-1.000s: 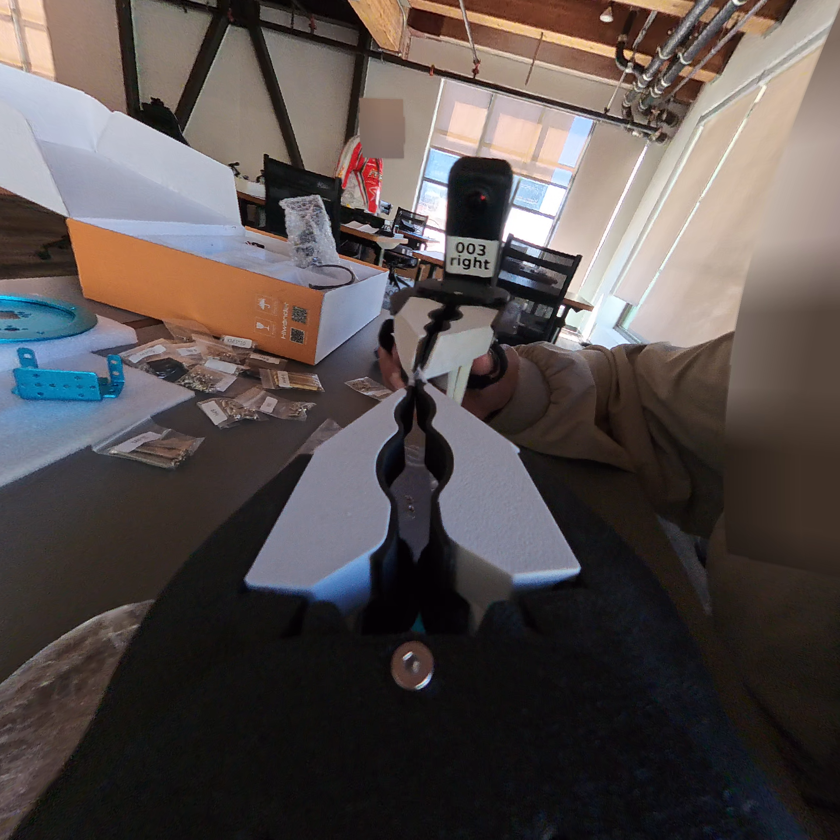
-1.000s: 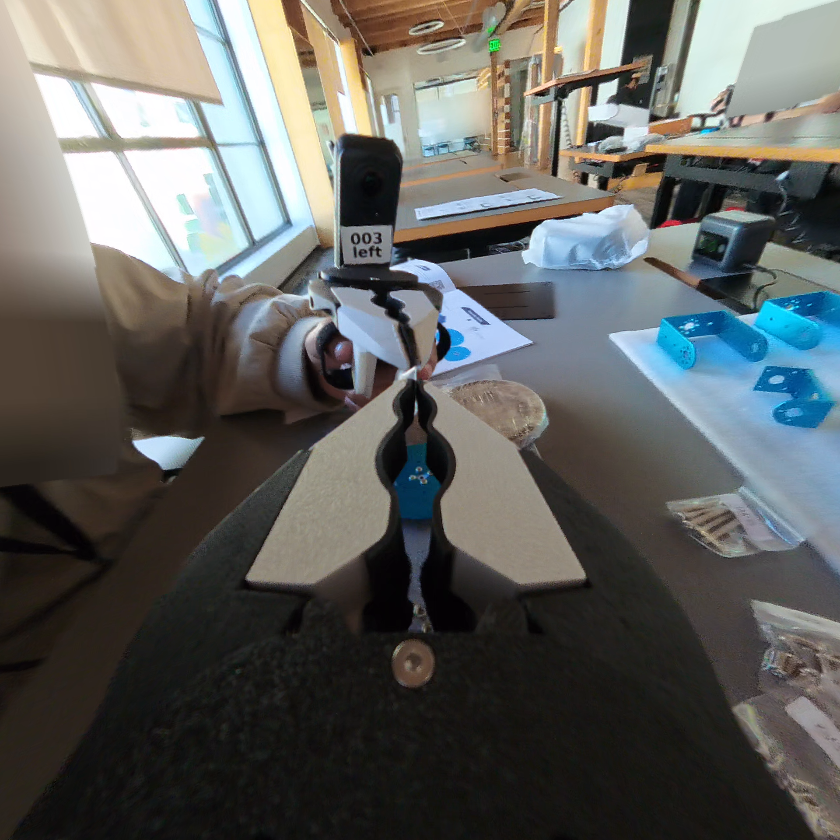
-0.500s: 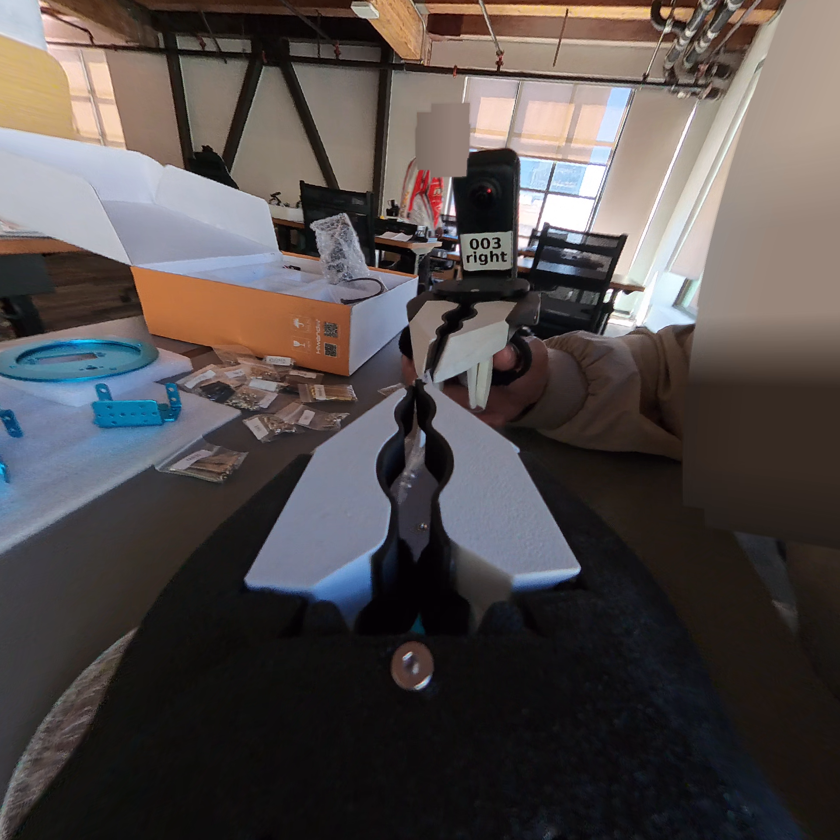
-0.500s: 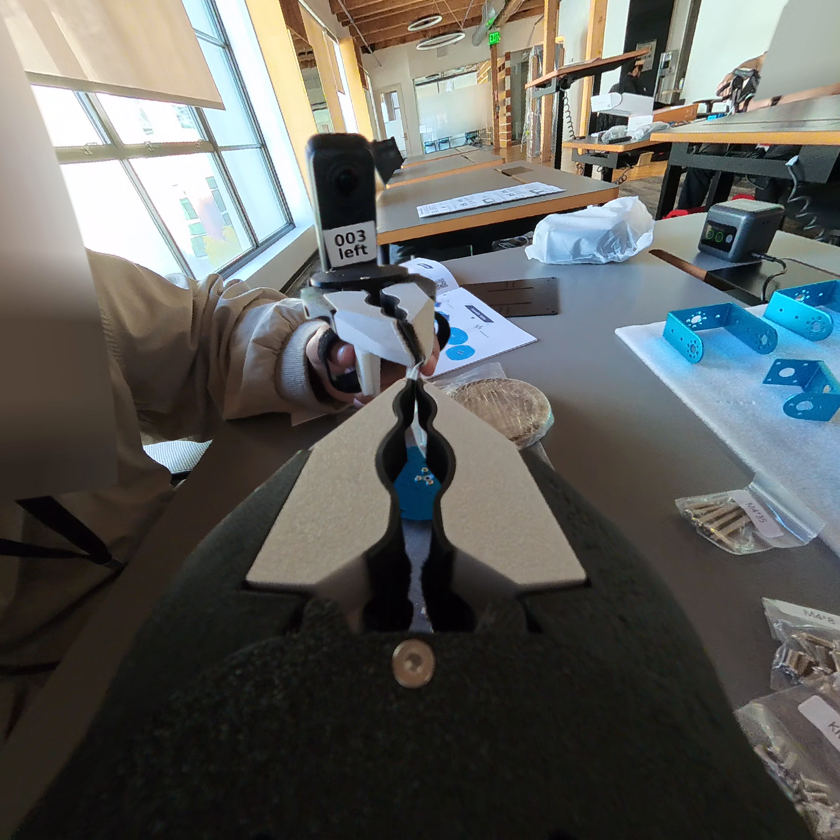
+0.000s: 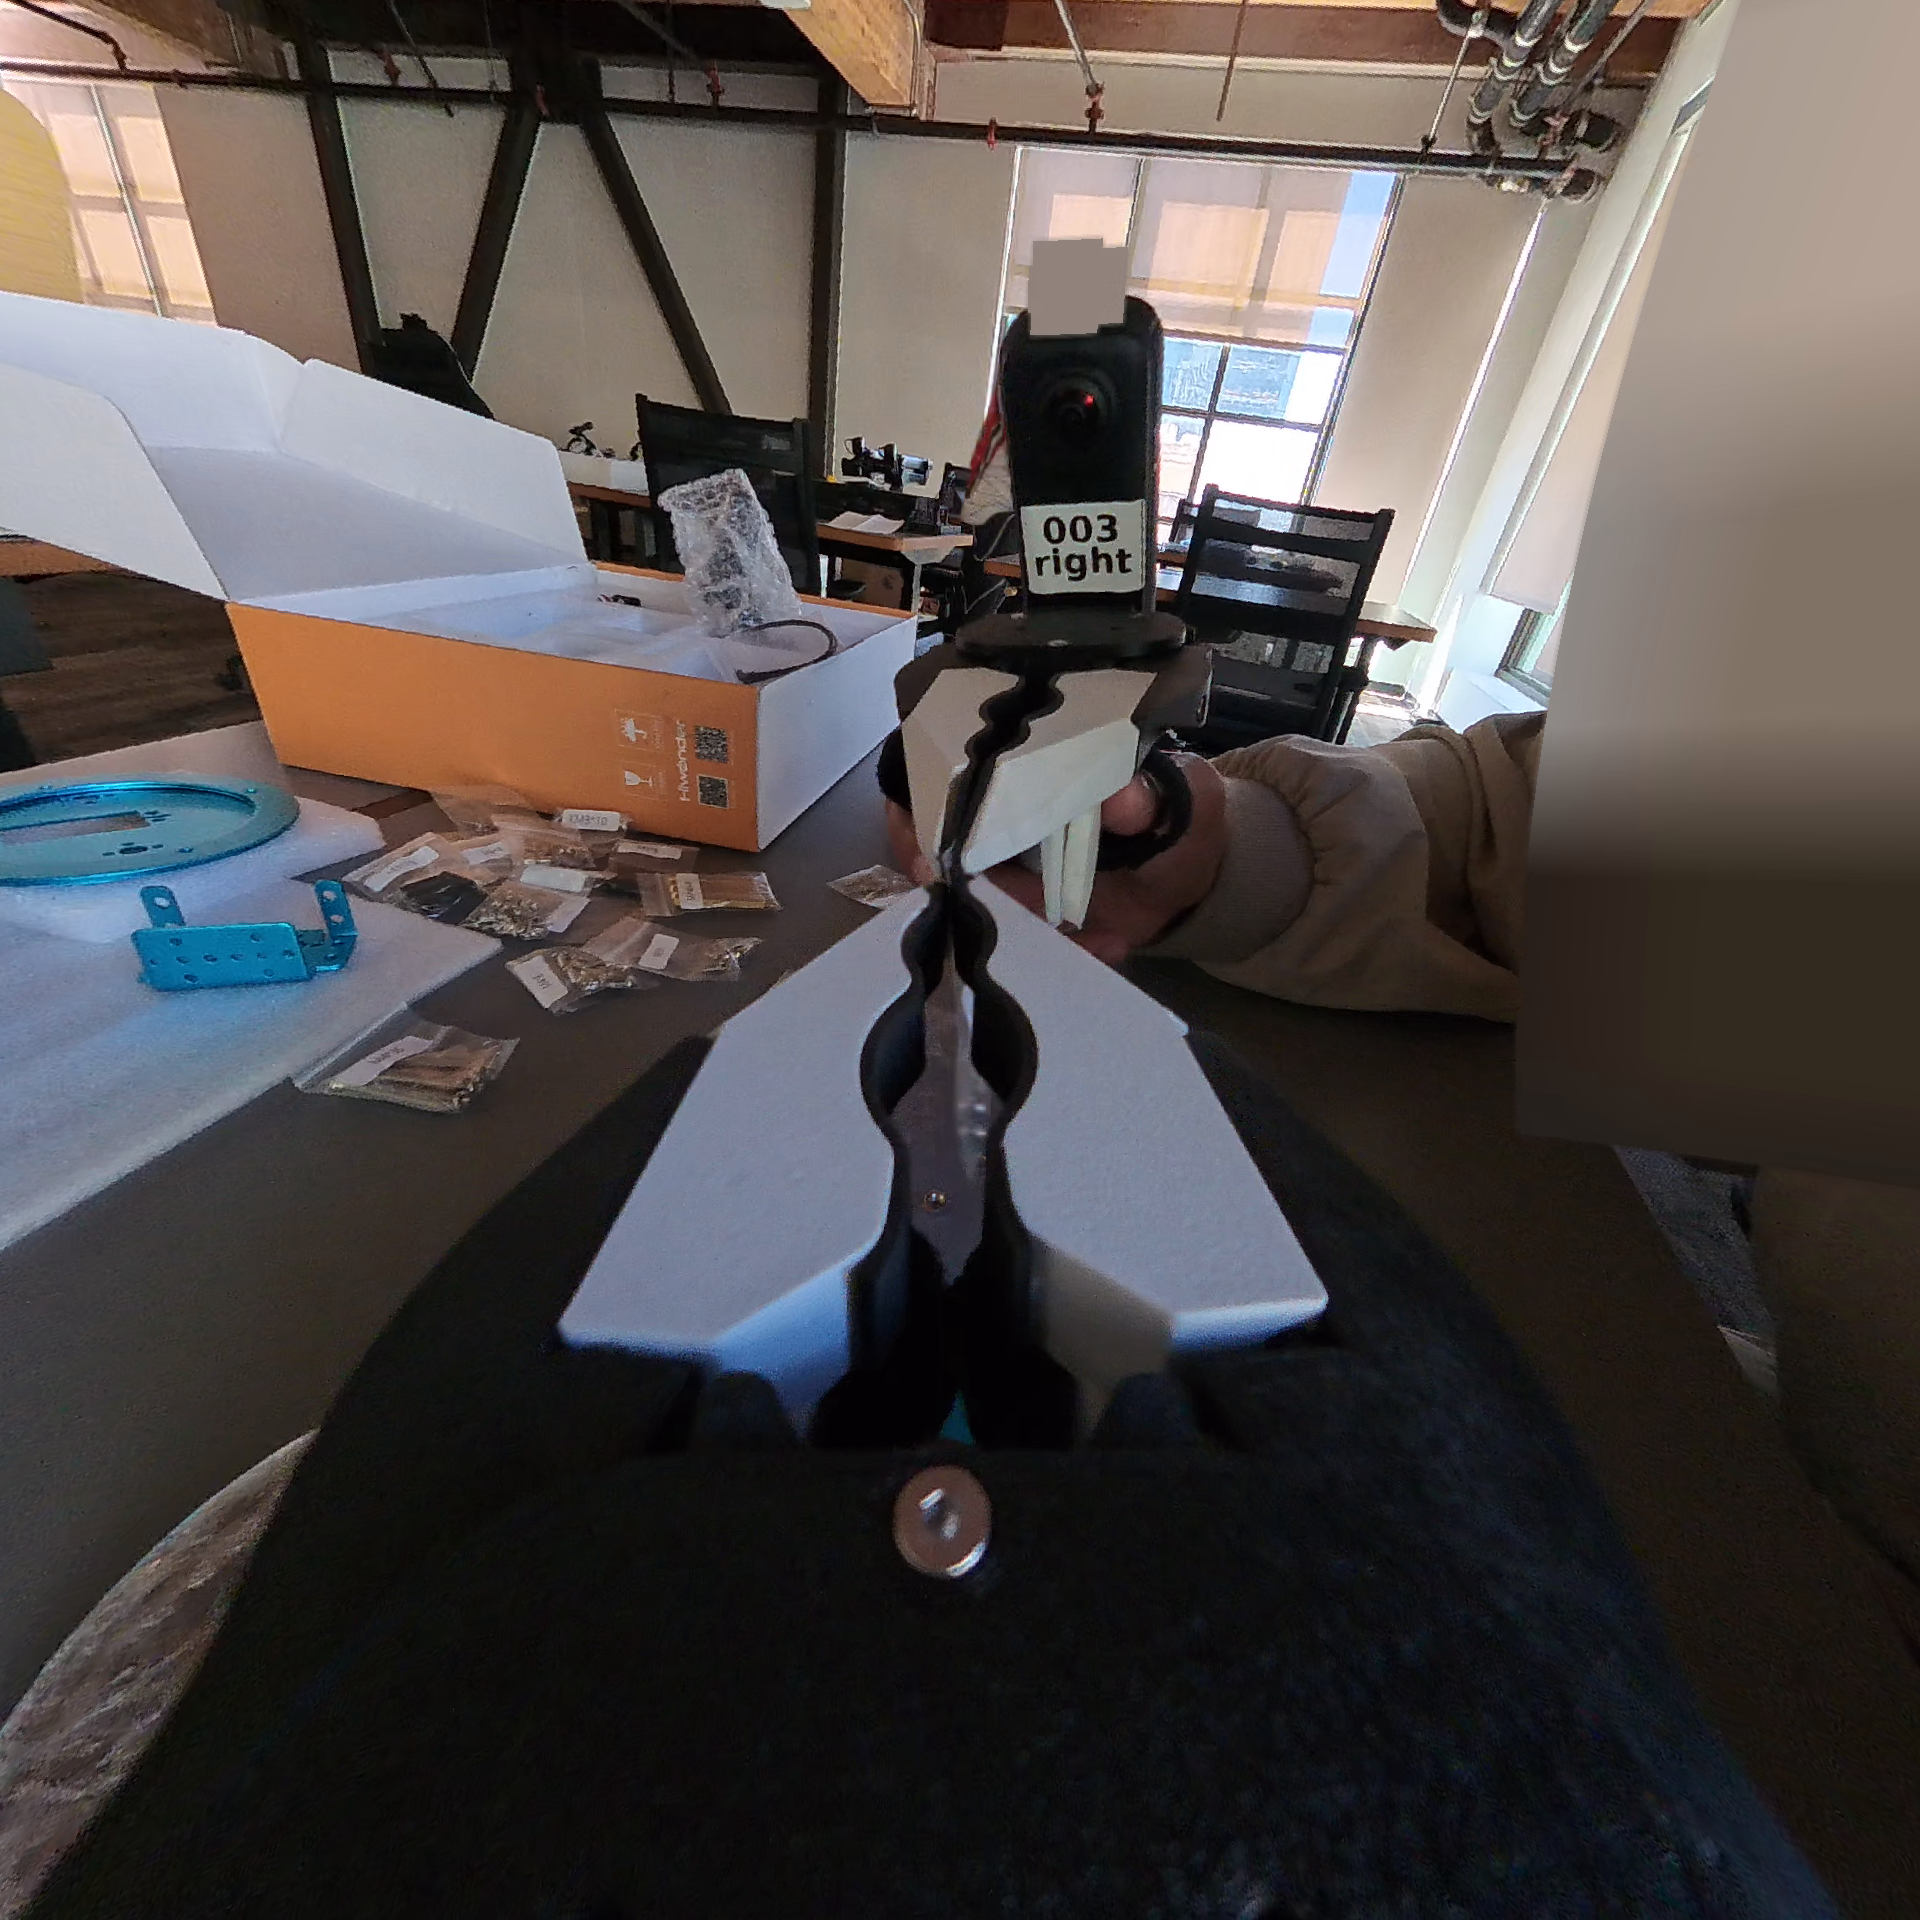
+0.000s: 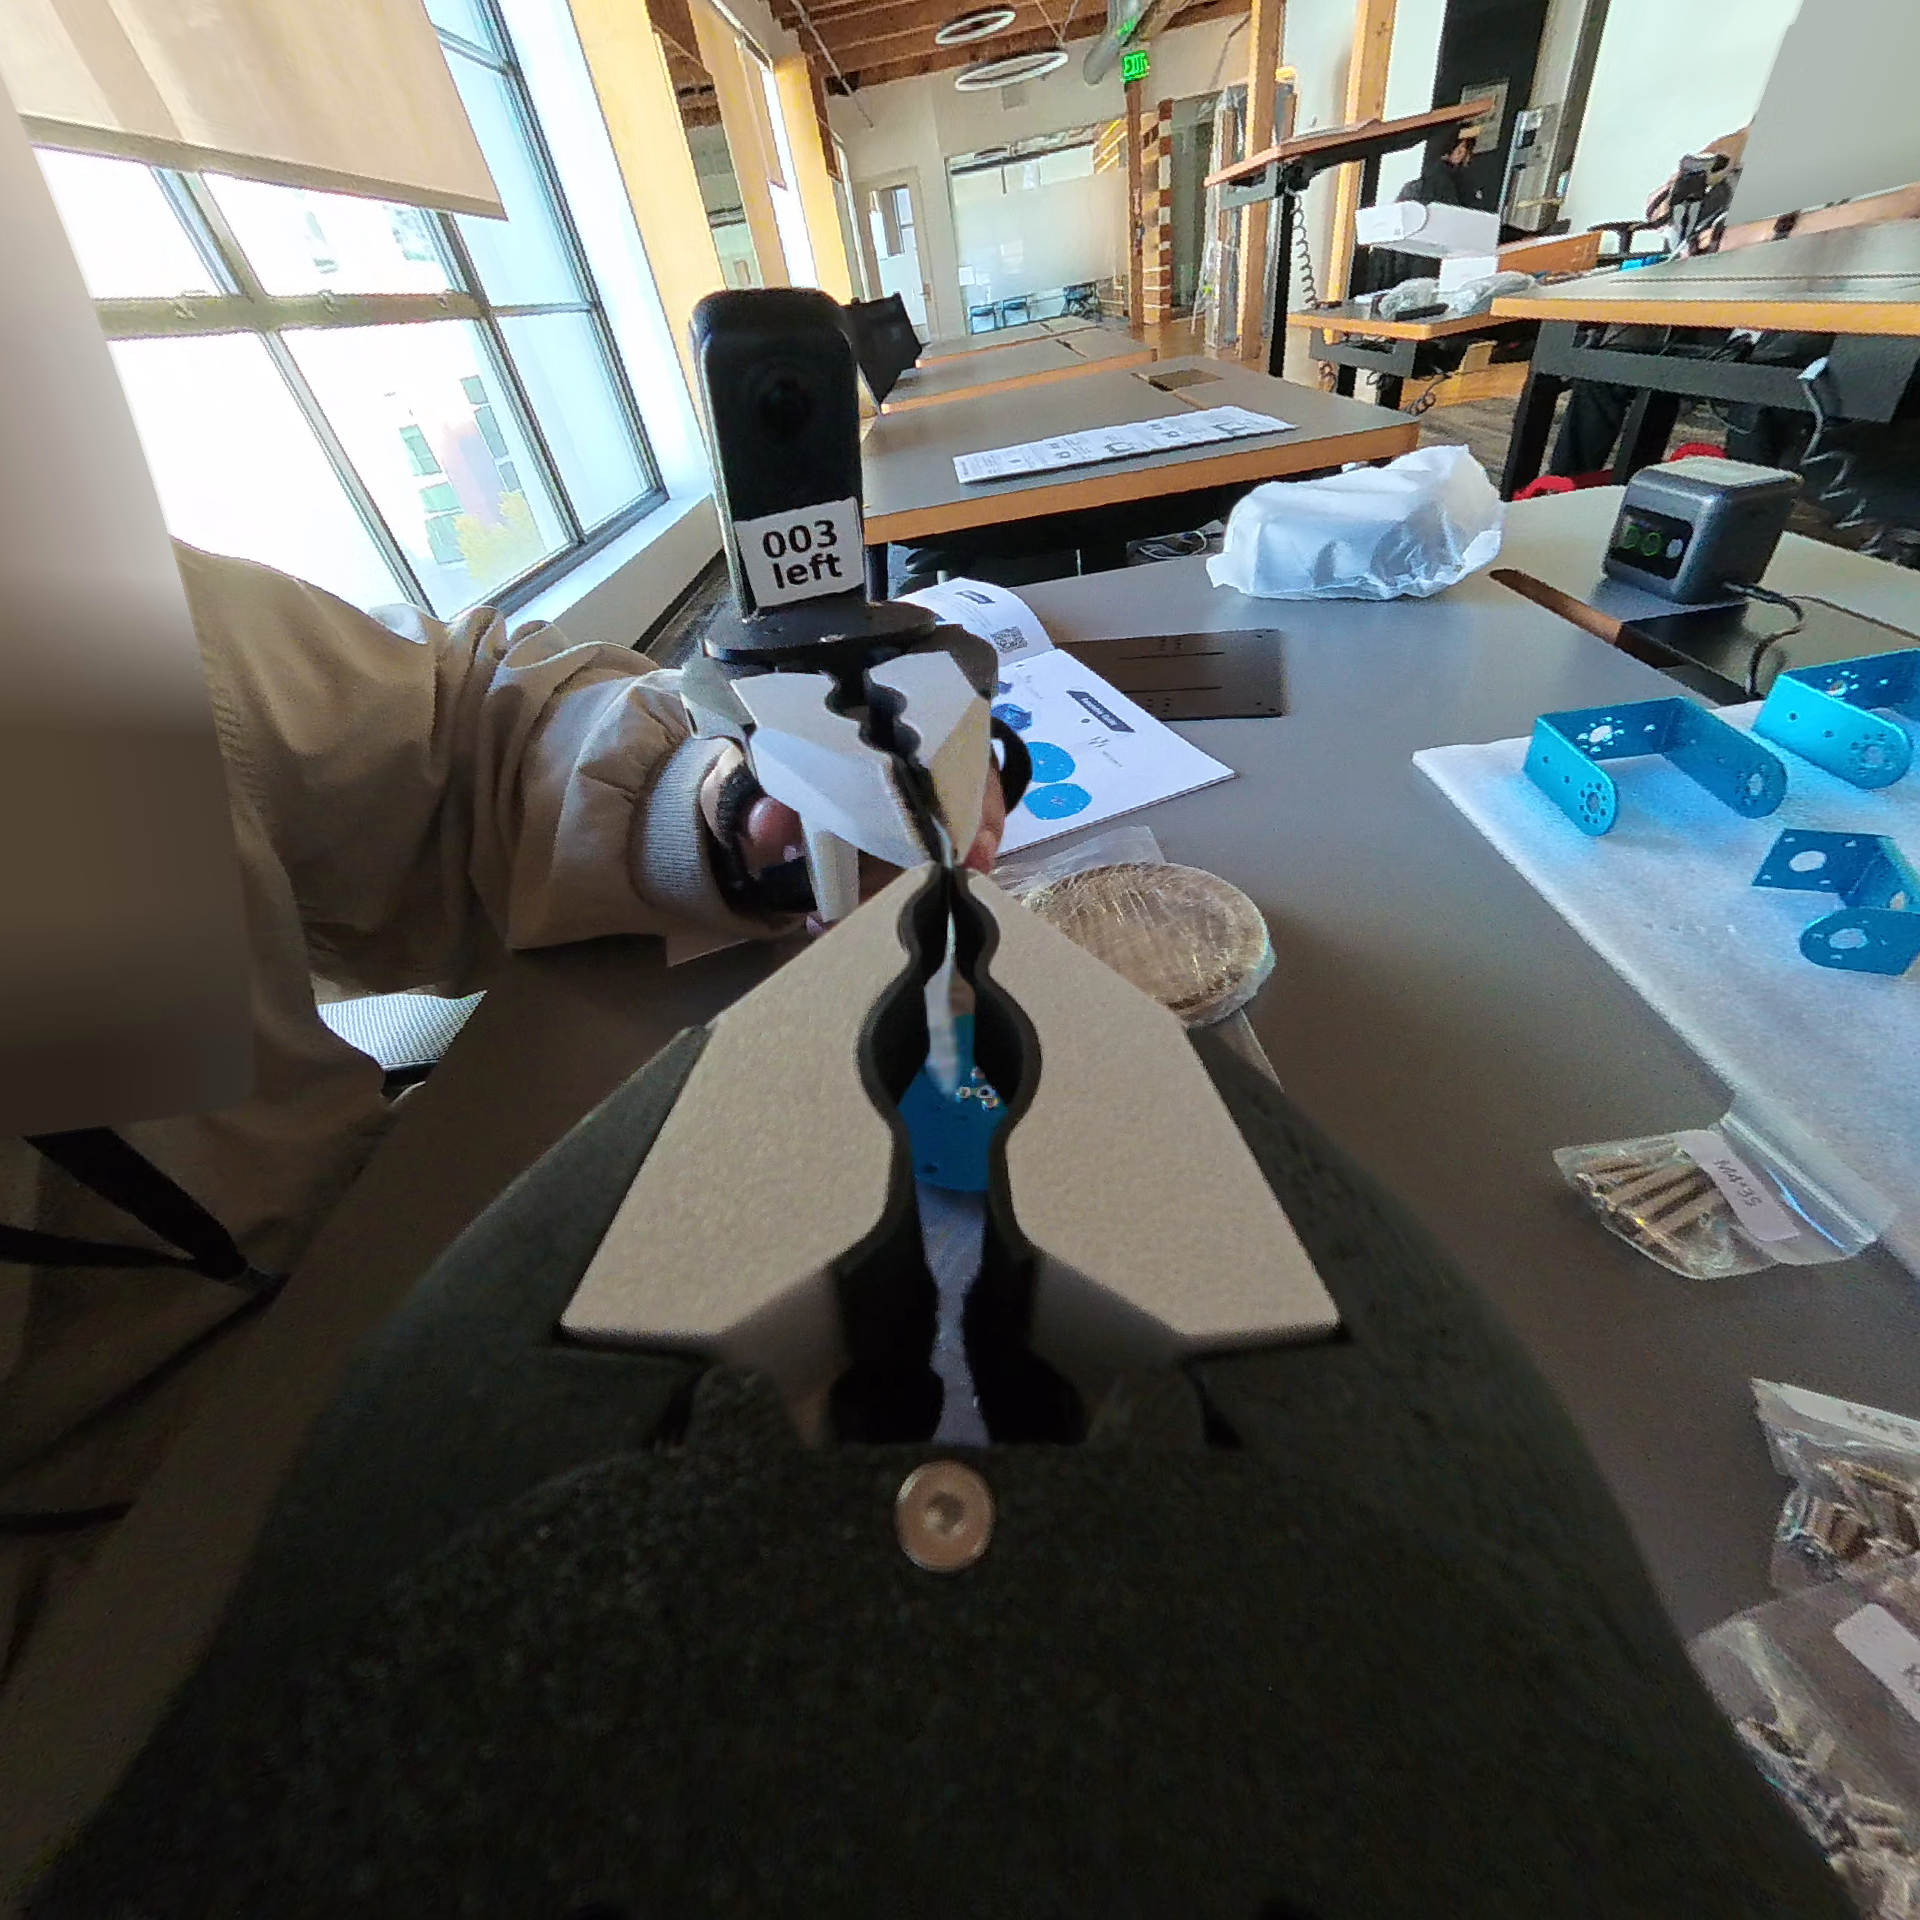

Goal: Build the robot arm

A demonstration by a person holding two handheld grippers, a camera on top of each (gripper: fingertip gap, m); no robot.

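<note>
Got both grippers nose to nose above the surface (image 5: 208,1299): left gripper (image 5: 951,904) and right gripper (image 6: 940,883) each pinching one end of a small clear bag (image 6: 948,997), fingers pressed together, screw packets (image 5: 582,883) nearby.

L gripper (image 5: 951,894) tip-to-tip w/ R gripper (image 6: 940,883): no gap ahead of either. Thin clear bag (image 6: 948,1003) strung between tips. Below tips: blue part (image 6: 951,1127) on grey table (image 6: 1382,914). Left of L tool: small hardware bags (image 5: 582,904), orange box (image 5: 499,717), foam sheet (image 5: 156,1049). Right of R tool: wrapped disc (image 6: 1153,935) near, foam w/ blue brackets (image 6: 1652,758) farther, bare table strip between.
</note>
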